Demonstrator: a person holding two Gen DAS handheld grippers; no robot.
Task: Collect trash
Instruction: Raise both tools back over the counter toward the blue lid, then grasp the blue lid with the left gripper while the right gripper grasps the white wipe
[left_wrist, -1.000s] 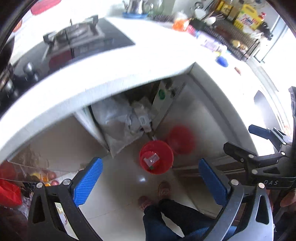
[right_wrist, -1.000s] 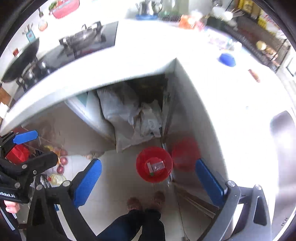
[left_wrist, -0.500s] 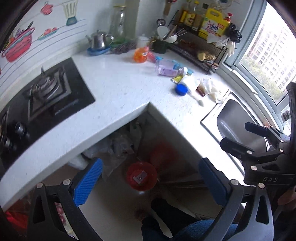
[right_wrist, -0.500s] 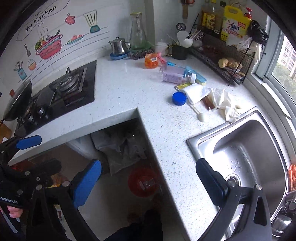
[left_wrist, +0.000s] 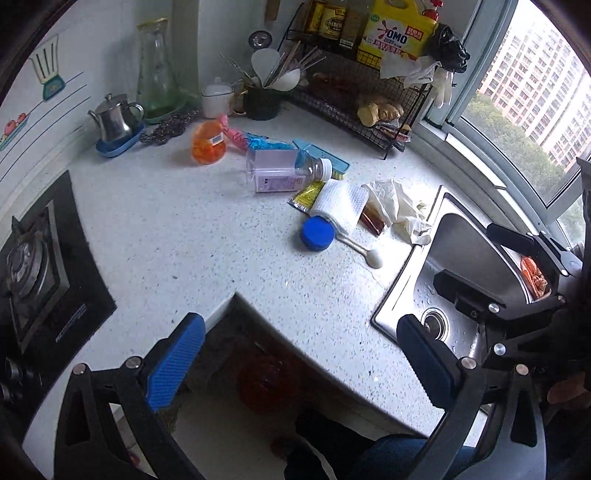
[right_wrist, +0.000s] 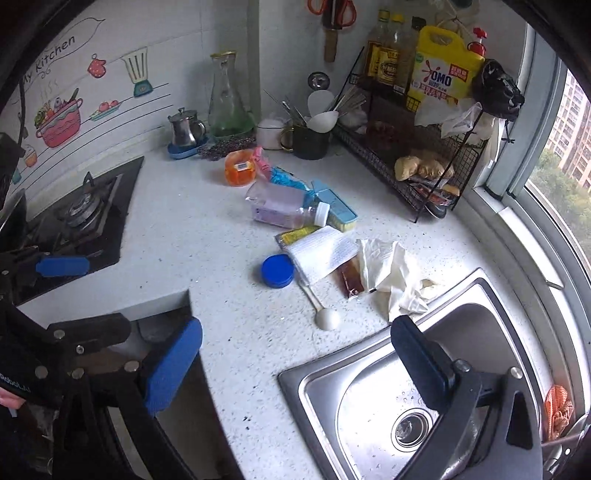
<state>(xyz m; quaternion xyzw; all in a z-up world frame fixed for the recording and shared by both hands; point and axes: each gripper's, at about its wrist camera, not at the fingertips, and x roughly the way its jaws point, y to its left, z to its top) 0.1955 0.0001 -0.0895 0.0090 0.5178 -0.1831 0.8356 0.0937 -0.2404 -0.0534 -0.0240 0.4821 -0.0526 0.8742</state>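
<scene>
On the speckled white countertop (right_wrist: 207, 236), the round blue lid (right_wrist: 277, 270) lies left of the folded white cloth (right_wrist: 322, 251); crumpled white gloves (right_wrist: 388, 273) lie right, beside the steel sink (right_wrist: 369, 398)

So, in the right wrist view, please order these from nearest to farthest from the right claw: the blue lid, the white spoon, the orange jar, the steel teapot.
From the right claw, which is open above the counter edge:
1. White spoon, just ahead, near the sink corner.
2. Blue lid, further ahead, slightly left.
3. Orange jar, far back, mid-counter.
4. Steel teapot, farthest, by the back wall, left.
</scene>
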